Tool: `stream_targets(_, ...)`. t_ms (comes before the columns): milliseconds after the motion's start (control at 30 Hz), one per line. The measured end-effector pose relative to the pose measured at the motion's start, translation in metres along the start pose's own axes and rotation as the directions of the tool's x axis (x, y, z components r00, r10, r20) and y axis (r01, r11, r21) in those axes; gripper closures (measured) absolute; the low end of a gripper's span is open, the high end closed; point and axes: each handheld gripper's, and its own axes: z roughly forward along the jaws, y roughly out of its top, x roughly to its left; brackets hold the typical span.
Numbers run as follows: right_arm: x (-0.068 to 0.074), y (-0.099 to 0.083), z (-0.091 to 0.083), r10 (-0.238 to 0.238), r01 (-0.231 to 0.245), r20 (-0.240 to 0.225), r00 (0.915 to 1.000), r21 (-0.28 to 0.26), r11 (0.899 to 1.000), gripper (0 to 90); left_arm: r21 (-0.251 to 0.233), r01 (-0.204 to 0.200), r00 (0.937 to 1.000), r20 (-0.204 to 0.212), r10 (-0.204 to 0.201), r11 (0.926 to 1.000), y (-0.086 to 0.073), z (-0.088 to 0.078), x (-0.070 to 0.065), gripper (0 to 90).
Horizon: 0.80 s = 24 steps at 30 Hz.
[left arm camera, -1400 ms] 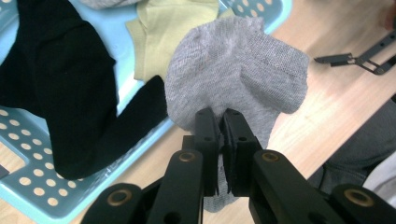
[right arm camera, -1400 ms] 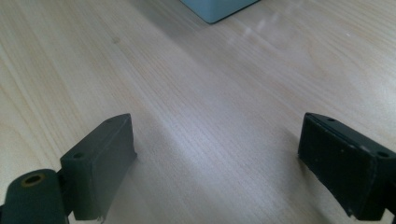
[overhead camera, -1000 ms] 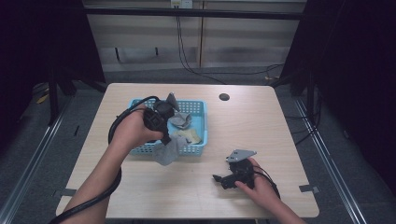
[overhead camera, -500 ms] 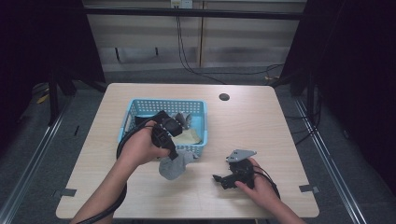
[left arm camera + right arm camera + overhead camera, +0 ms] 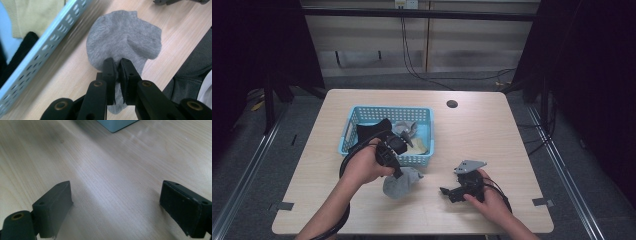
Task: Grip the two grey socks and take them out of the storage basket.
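Left gripper (image 5: 117,65) pinches grey sock (image 5: 125,37) on table (image 5: 492,130) just beside basket (image 5: 362,114), right gripper (image 5: 117,207) spread & idle; best lay sock flat w/ slack before letting go.

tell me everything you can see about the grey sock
The grey sock is a short, ribbed knit one, crumpled and folded on itself. It lies on the wooden table just in front of the blue basket, outside it. The left gripper pinches a fold of it between shut jaws, so that part is bunched up while the rest rests on the tabletop.
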Motion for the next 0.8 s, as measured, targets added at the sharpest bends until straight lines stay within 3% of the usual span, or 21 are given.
stream_targets(633,0.0,0.0,0.0,-0.001,0.001,-0.001,1.0,0.003,1.0,10.3,-0.003,0.016,0.9997,0.019,-0.016,0.9999,-0.009,0.023,0.001,80.5)
stream_targets(800,0.0,0.0,0.0,0.0,0.0,-0.001,1.0,0.003,1.0,10.3,-0.008,0.011,0.9996,0.024,-0.011,0.9999,-0.011,0.021,0.001,76.6)
